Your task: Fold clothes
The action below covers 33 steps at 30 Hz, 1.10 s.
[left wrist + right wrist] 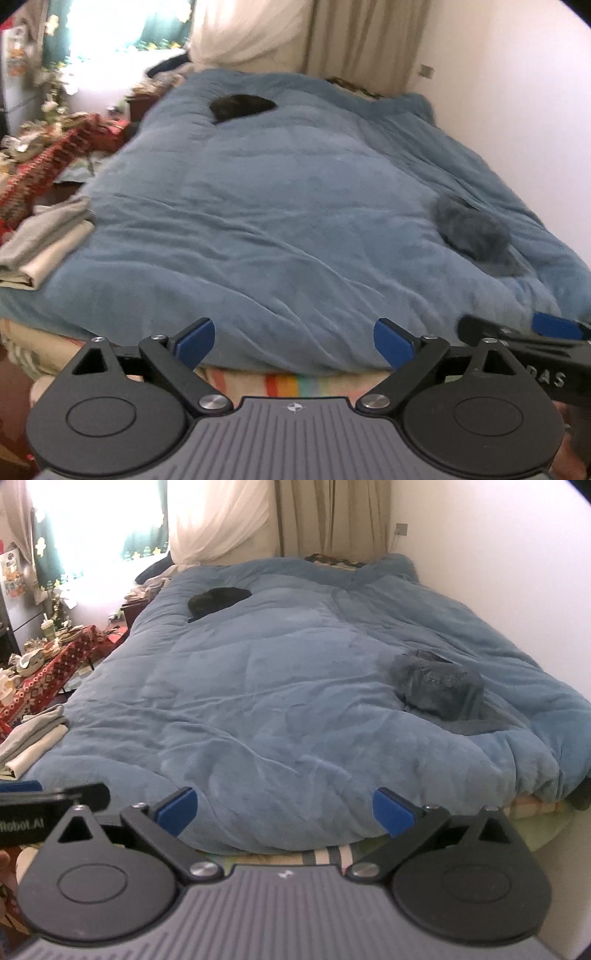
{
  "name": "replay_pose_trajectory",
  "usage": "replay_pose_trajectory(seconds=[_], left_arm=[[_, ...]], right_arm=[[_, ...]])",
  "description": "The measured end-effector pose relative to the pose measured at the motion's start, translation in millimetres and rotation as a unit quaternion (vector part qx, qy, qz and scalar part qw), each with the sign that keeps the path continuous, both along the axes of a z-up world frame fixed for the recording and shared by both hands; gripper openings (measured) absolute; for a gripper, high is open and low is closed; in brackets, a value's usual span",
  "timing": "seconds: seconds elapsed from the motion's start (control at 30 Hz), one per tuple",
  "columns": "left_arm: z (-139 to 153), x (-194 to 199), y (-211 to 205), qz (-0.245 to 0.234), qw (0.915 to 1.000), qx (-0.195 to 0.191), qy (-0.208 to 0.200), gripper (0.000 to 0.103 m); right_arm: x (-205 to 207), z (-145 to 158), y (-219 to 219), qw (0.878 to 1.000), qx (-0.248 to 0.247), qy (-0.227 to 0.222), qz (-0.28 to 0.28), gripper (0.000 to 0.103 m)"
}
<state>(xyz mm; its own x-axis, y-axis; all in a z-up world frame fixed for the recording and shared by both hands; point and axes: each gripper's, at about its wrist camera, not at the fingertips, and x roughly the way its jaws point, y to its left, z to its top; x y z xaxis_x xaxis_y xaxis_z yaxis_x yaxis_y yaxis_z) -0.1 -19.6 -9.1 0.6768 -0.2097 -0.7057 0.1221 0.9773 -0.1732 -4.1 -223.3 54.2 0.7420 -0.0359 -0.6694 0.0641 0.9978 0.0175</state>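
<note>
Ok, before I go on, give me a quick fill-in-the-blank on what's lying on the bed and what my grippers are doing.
1. The crumpled jeans lie on the ____ side of the blue comforter.
2. The folded grey and cream clothes are stacked at the comforter's ____ edge.
3. Both the left gripper and the right gripper are ____, holding nothing.

Missing words: right; left; open

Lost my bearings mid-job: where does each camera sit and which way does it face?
Left wrist: on the left gripper, tilted down over the bed; own open jaws, right gripper at right edge.
Right wrist: on the right gripper, same heading; own open jaws, left gripper at left edge.
Shared: bed, jeans, black item, folded stack.
</note>
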Motion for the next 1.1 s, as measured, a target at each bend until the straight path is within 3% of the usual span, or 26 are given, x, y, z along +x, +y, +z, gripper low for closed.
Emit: replay_pose_trajectory(seconds=[0.1, 0.33, 1.1], left_arm=[[-2, -4, -1, 0.002, 0.9999, 0.001, 0.01, 0.094], [7, -19, -10, 0.005, 0.9987, 0.039, -0.034, 0.094], [6, -18, -7, 0.014, 0.9993, 0.029, -0.018, 0.094]], right_arm=[[-4, -2, 0, 1.0, 0.0, 0.001, -0.001, 0.102], [-6, -6, -1, 1.0, -0.001, 0.006, 0.001, 0.102], [-1, -8, 4, 1.0, -0.001, 0.003, 0.011, 0.102]])
